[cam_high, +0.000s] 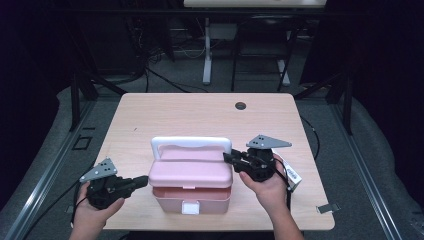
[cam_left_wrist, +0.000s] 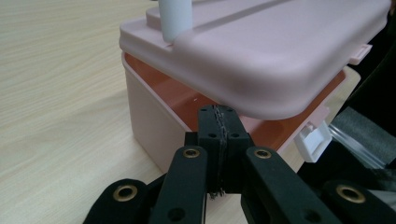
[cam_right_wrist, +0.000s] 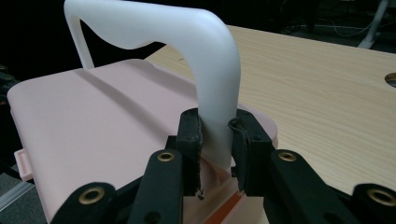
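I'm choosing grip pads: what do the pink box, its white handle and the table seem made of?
Pink box: likely moulded plastic, smooth matte sheen, rounded edges. White handle: plastic too, slightly translucent. Table: pale wood-grain top, probably laminate.

There are no words, numbers or signs to read here. The pale pink plastic box with the white handle (cam_high: 191, 180) has a small white square patch on its front, but it looks blank (too small to be sure). The light wooden table (cam_high: 200, 115) is plain too.
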